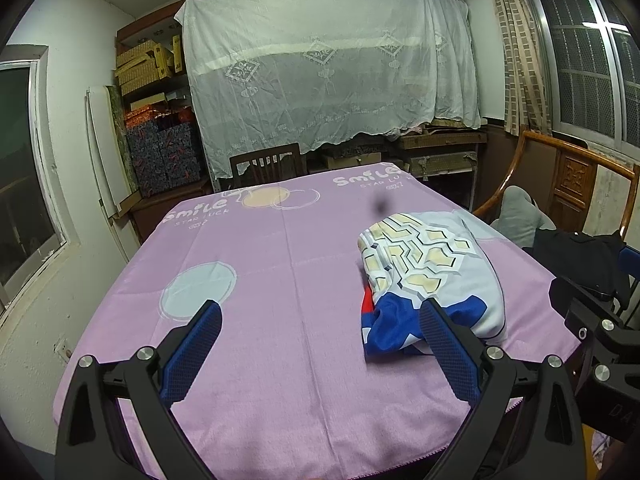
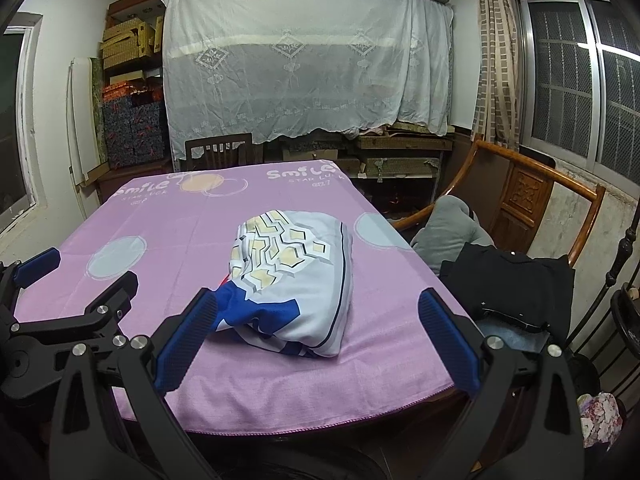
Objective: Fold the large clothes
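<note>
Both tools hang over the surface's near edge, spread wide and gripping nothing: left tool (image 1: 320, 320), right tool (image 2: 318, 312). The pink-sheeted surface (image 2: 280, 380) carries the folded garment (image 2: 296, 276) toward its right edge. A white curtain (image 2: 304, 60) drapes shelving behind; a wooden chair (image 2: 524, 196) stands right.

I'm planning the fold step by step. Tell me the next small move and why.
Probably bring the right gripper forward onto the near blue edge of the bunched garment and pinch it. The garment lies crumpled, not spread, on the purple cloth, both grippers are open and empty, and the left gripper sits further to its side.
</note>
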A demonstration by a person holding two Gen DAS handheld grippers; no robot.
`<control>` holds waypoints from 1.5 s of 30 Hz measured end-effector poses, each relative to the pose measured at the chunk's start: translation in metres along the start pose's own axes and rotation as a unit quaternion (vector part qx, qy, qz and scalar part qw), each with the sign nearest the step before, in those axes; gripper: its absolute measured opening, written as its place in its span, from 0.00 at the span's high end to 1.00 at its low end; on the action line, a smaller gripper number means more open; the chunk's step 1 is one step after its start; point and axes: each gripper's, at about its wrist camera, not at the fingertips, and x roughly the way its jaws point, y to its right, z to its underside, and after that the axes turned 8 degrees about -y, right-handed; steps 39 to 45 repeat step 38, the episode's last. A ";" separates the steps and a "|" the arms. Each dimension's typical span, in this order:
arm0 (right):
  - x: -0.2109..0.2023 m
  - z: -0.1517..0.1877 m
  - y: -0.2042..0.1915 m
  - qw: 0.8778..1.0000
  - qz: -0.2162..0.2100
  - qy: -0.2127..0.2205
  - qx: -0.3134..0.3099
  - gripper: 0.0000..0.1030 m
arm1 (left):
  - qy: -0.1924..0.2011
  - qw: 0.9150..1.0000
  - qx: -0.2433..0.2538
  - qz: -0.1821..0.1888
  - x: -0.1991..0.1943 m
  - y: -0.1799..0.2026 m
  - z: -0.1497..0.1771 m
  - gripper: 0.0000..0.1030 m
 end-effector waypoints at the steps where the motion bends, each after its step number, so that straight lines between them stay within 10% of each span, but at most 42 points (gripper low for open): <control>1: -0.001 0.000 0.000 1.000 0.001 0.000 0.000 0.05 | 0.000 1.000 0.000 0.000 0.000 0.000 0.000 0.04; 45: 0.001 0.003 0.005 1.000 0.005 -0.002 0.004 0.05 | -0.013 1.000 -0.002 0.011 0.007 -0.002 0.002 0.04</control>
